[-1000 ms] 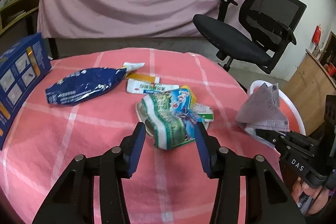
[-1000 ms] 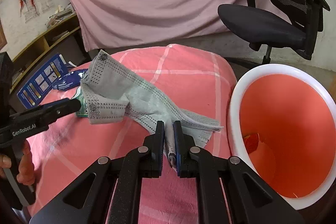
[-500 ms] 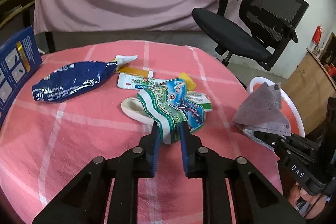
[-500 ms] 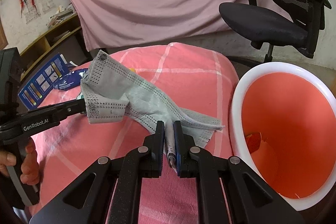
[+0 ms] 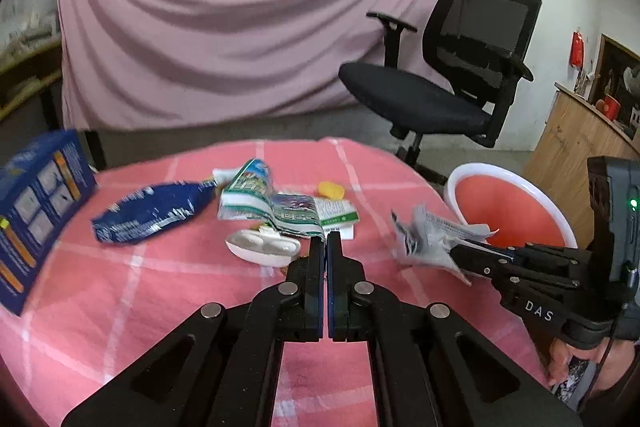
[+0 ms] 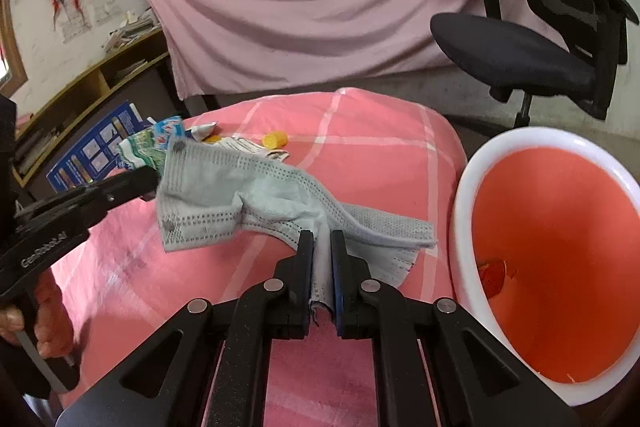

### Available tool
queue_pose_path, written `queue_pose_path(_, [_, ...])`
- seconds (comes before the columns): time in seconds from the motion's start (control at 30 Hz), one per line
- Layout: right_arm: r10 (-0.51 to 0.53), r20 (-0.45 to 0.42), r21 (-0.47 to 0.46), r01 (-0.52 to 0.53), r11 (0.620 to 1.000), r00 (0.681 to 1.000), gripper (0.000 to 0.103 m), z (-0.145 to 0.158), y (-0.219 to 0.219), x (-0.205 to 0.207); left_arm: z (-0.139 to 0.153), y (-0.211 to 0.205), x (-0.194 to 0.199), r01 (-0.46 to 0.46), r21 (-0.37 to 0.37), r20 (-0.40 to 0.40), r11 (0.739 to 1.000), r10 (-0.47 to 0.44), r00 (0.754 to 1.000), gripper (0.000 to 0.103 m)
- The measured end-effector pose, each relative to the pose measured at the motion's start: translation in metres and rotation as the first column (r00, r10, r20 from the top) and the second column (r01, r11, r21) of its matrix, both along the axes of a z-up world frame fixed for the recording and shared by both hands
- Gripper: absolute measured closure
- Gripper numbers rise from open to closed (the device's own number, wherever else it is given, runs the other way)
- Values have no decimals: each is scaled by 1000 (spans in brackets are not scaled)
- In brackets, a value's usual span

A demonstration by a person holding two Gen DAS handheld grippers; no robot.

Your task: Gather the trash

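Note:
My left gripper (image 5: 325, 241) is shut on the near edge of a green and white printed wrapper (image 5: 264, 201) and holds it lifted above the pink tablecloth (image 5: 160, 291). The wrapper also shows in the right wrist view (image 6: 150, 143). My right gripper (image 6: 321, 241) is shut on a grey face mask (image 6: 240, 203), held above the table just left of the white-rimmed orange bin (image 6: 560, 251). In the left wrist view the mask (image 5: 428, 239) hangs beside the bin (image 5: 508, 211).
On the cloth lie a dark blue bag (image 5: 148, 213), a white shell-shaped piece (image 5: 262, 251), a white and green packet (image 5: 334, 213), a yellow cap (image 5: 331, 190) and a blue box (image 5: 34, 215) at the left. A black office chair (image 5: 452, 83) stands behind.
My left gripper closed on the green wrapper and lifted it off the white piece. My right gripper kept the mask and shifted slightly beside the bin.

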State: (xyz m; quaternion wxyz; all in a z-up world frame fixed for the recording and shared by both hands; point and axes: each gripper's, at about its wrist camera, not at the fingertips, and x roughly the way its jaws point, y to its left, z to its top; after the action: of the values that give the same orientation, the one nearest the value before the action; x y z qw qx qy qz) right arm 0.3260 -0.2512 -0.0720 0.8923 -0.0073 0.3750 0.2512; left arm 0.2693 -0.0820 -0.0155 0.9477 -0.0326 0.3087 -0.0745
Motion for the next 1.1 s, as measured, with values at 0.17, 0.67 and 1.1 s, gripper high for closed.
queue_pose_path(0.17, [-25,49,23,24,999,998,97,8,-7,-5,7,-13,-18,-19,80,114,997,10,993,103])
queue_pose_path(0.67, [-43,134,125,27,992,990,98,27,-17,-12,5,-39,-26,9,128,152,992,-28,988,103])
queue_pose_path(1.1, [-24,60,11,23,1000,998,37,10,-6,-2,-4,-20,-18,18,47,3,999,-18,1000,103])
